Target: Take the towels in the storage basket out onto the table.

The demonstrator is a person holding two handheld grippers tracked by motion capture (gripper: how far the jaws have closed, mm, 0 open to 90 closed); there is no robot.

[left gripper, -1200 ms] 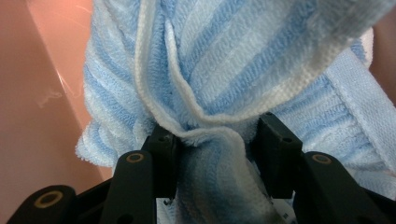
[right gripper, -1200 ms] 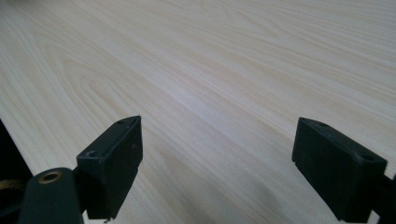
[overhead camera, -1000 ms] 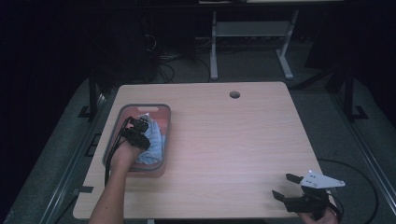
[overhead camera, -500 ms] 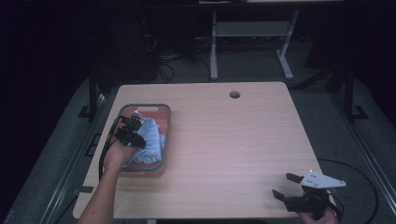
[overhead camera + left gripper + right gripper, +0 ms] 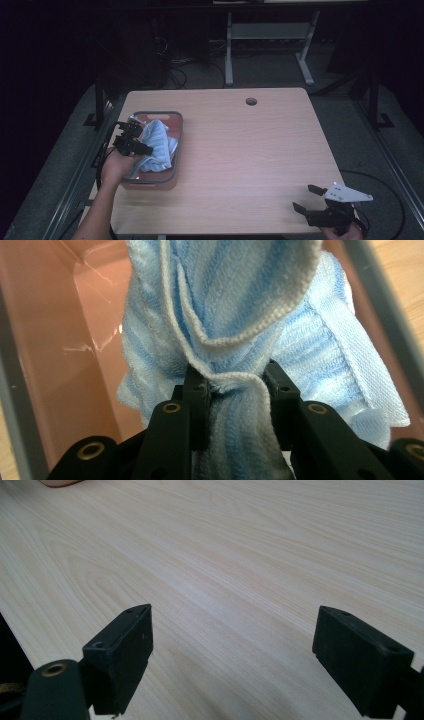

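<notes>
The blue striped towel (image 5: 157,142) is sitting in the reddish bin (image 5: 172,120) near the left edge of the surface (image 5: 250,160), bunched up and partly rising above the rim. The left claw (image 5: 136,141) is pinching a gathered fold of it; in the left gripper view the cloth (image 5: 235,330) is running down between the two black jaws, which are pressing in on it from both sides. It is looking soft, light and limp, a terry weave with a stitched hem, so it is likely going to sag and drape from whatever point is gripped, not keep a shape. A thick fold like this one is probably giving the surest hold; a single thin edge could slip out.

The bin's walls are standing close around the towel, and a trailing corner could drag on the rim as the cloth comes up. The right claw (image 5: 320,202) is hovering wide and empty over the near right corner, well apart from the bin, with bare wood (image 5: 240,555) ahead of it
</notes>
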